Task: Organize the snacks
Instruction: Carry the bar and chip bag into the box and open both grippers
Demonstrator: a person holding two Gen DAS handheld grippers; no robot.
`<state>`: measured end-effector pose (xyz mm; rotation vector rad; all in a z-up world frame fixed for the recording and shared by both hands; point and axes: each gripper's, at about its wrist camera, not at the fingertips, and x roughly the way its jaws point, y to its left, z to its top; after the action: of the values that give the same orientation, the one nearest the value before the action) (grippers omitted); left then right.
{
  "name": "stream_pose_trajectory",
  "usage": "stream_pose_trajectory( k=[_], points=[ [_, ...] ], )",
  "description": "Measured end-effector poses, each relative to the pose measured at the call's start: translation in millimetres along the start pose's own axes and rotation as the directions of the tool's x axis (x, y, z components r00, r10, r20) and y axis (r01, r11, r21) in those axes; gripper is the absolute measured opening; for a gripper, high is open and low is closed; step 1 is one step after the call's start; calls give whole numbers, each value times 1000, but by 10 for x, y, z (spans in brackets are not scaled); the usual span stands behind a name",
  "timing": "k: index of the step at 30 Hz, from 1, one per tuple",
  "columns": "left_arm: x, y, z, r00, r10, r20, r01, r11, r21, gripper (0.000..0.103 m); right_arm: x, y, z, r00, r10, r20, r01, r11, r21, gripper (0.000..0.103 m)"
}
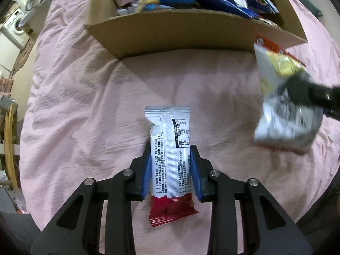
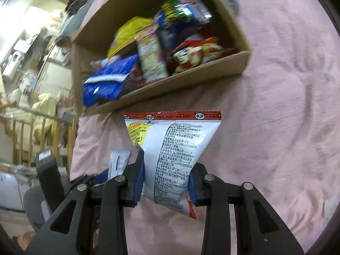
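The left claw (image 1: 171, 165) was clamped on a white-and-red snack bar (image 1: 170, 159) above the pink bedsheet (image 1: 85, 106). The right claw (image 2: 166, 182) gripped a white snack bag (image 2: 172, 153) with a red top edge. Beyond both sat the cardboard box (image 2: 191, 80), filled with snack packets (image 2: 148, 57).

We see a matt, creased pink cloth (image 1: 85, 97) under everything. At twelve o'clock stands a box (image 1: 170, 34) of dull brown cardboard with a raw corrugated edge, filled with glossy foil bags (image 2: 153, 42). The bar (image 1: 170, 153) has a shiny, smooth plastic wrapper with crimped ends. The pouch (image 2: 172, 153) is glossy printed film. Both grippers (image 1: 171, 165) (image 2: 165, 176) look like matt black plastic with blue pads and bright metal pins. At nine o'clock are wooden rails (image 2: 31, 136).
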<state>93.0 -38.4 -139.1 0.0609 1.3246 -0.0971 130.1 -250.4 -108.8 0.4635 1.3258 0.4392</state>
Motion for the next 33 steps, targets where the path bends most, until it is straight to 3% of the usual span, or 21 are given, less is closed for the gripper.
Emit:
stream_pose_trajectory(
  k=[6, 10, 16, 22, 27, 33],
  points=[
    [-203, 337, -86, 999, 31, 39, -27, 993, -118, 29, -72, 230, -24, 1000, 9, 6, -8, 997, -80, 36],
    [-474, 507, -128, 992, 59, 111, -35, 978, -206, 29, -238, 316, -3, 997, 65, 36, -61, 992, -110, 36],
    [-860, 594, -37, 975, 73, 208, -14, 962, -274, 29, -607, 493, 20, 981, 120, 154, -91, 979, -182, 36],
    [-1159, 652, 421, 945, 75, 318, 7, 968, -250, 29, -886, 478, 193, 950, 132, 282, -86, 982, -170, 36],
    [-1316, 653, 766, 918, 74, 391, 9, 979, -205, 29, -1094, 419, 360, 908, 139, 394, -87, 985, -147, 36],
    [-1476, 573, 1117, 890, 63, 451, 11, 987, -160, 29, -1161, 363, 602, 875, 115, 470, -55, 989, -140, 36]
  ],
)
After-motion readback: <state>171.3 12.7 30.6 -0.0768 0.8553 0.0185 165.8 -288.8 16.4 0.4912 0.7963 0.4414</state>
